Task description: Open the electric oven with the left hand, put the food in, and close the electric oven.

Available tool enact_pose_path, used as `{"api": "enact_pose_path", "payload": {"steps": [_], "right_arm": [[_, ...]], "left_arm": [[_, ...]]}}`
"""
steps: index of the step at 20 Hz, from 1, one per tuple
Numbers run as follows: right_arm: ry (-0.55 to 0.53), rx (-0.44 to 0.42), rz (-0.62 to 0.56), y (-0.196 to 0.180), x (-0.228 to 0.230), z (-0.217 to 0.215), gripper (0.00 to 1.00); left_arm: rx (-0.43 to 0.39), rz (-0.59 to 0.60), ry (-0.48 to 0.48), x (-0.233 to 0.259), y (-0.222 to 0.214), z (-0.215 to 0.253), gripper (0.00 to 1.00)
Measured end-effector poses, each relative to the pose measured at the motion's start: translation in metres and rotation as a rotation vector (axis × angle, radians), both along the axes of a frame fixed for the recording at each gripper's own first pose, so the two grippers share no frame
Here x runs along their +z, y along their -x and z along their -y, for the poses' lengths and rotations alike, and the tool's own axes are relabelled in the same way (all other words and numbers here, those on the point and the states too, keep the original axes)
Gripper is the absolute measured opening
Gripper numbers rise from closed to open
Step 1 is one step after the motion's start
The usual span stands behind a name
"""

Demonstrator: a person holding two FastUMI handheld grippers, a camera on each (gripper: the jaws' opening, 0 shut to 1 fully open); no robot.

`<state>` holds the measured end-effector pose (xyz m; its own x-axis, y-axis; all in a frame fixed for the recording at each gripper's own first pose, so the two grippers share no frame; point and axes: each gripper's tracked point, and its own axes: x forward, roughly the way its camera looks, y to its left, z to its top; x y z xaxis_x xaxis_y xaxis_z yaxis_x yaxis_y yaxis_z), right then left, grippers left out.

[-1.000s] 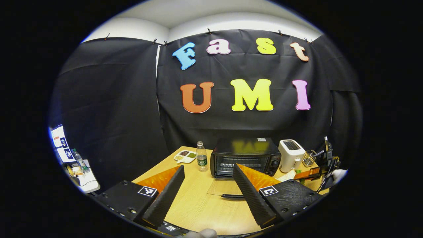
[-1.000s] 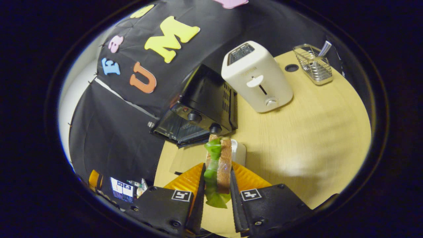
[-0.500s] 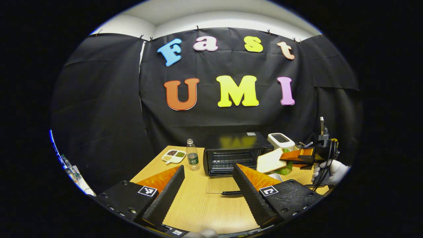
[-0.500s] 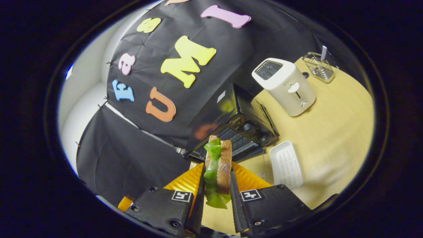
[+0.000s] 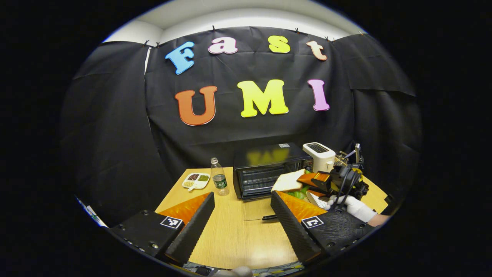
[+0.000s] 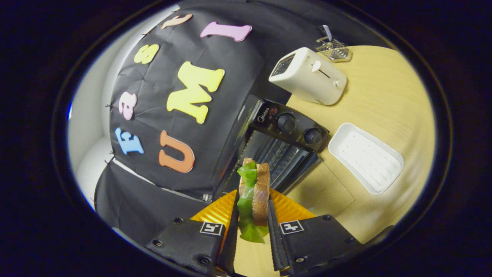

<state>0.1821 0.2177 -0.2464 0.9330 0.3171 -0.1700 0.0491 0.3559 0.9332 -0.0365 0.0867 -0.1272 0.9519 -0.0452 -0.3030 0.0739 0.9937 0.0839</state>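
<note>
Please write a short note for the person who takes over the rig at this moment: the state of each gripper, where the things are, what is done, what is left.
Left gripper: open, holding nothing, above the table in front of the oven.
Right gripper: shut on the sandwich, held in the air before the oven's opening.
Electric oven: its glass door is folded down flat on the table, rack bare.
White tray: empty, beside the oven.
Done: oven opened, food picked up.
Left: put the sandwich on the rack, release, close the door.

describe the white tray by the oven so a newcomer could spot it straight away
Find the black electric oven at the back of the wooden table, its glass door folded down flat. Just beside the oven's knob end lies the white tray. Unlike the tall white toaster nearby, it is shallow, rectangular, ribbed and empty.
</note>
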Motion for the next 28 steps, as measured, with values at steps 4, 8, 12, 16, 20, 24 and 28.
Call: {"api": "enact_pose_path", "payload": {"steps": [4, 8, 12, 16, 20, 24, 28], "right_arm": [[-0.055, -0.066, 0.044, -0.019, -0.006, -0.030, 0.40], [-0.082, -0.101, 0.007, -0.047, -0.022, -0.055, 0.40], [-0.141, -0.178, -0.007, -0.092, -0.026, -0.057, 0.40], [-0.175, -0.236, -0.015, -0.128, -0.032, -0.053, 0.40], [-0.149, -0.281, -0.032, -0.151, -0.048, -0.049, 0.40], [-0.091, -0.274, -0.043, -0.163, -0.062, -0.050, 0.31], [0.017, -0.262, -0.047, -0.164, -0.069, -0.053, 0.39]], "left_arm": [[-0.029, -0.020, -0.014, -0.007, 0.003, -0.001, 0.97], [-0.032, -0.034, -0.002, -0.014, 0.008, -0.006, 0.97], [-0.019, -0.051, -0.008, -0.020, 0.010, -0.018, 0.97], [0.007, -0.066, -0.019, -0.026, 0.014, -0.033, 0.96], [0.006, -0.105, -0.027, -0.039, 0.011, -0.038, 0.97], [0.000, -0.102, -0.014, -0.035, 0.003, -0.036, 0.96], [-0.012, -0.094, -0.003, -0.031, -0.001, -0.031, 0.96]]}}
